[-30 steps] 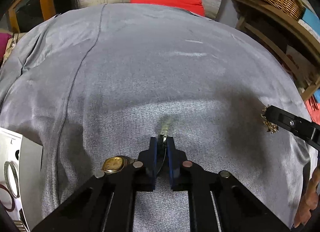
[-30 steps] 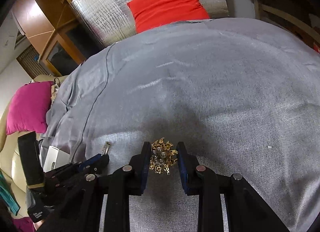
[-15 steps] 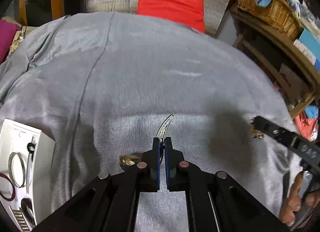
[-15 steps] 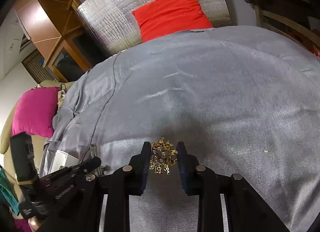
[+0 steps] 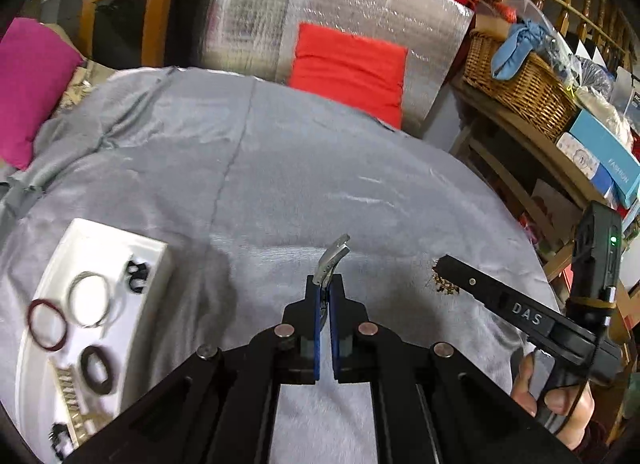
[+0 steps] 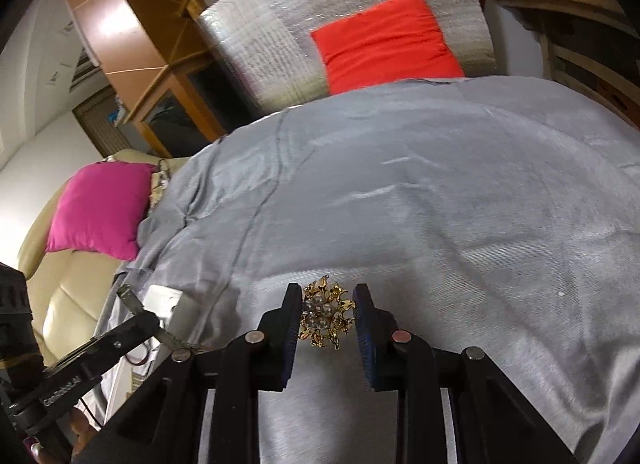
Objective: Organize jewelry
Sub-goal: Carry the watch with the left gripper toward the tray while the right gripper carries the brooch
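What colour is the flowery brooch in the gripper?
Gold with pearly white beads, the brooch shows best in the right wrist view.

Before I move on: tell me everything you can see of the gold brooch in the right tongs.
The gold brooch is a flower-like cluster of spiky gilt metal leaves around several pale, pearl-like beads, with a tiny loop at its top. It looks whole. It sits face-on to the right wrist camera, pinched from both sides between the blue pads of the right tongs, clear of the grey bedspread. Nothing else touches it. In the left wrist view it is a small blur.

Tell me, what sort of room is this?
Probably a cluttered living room at home: a beige sofa with a pink cushion, a wicker basket on wooden shelves, and a cloth-covered table.
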Motion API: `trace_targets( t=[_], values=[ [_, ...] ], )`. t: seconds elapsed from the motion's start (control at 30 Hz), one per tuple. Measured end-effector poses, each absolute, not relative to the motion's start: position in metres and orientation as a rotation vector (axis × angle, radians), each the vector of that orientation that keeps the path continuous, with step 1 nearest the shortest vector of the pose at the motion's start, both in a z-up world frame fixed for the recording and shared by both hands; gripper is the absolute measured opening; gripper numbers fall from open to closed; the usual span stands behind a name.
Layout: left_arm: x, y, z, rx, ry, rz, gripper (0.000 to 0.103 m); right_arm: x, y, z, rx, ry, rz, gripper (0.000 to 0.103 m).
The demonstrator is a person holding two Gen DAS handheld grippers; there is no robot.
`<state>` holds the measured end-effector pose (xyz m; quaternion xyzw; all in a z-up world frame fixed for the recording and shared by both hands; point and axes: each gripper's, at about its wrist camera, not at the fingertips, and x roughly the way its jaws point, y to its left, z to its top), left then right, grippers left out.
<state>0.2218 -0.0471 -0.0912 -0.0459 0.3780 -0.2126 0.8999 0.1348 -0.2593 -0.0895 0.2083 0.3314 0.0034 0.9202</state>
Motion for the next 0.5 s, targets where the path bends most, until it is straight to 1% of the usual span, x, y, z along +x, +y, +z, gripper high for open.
trace_targets(
  t=[0.17, 0.5],
  values=[
    [0.192, -0.013, -0.076, -0.09, 0.75, -0.387, 0.004, 0.128, -0.231, -0.084, 0.415, 0.669, 0.078, 0.028],
    [0.13, 0.102, -0.064, -0.146, 0.71, -0.218, 0.004, 0.128, -0.153, -0.079, 0.419, 0.663, 0.246, 0.028]
  ],
)
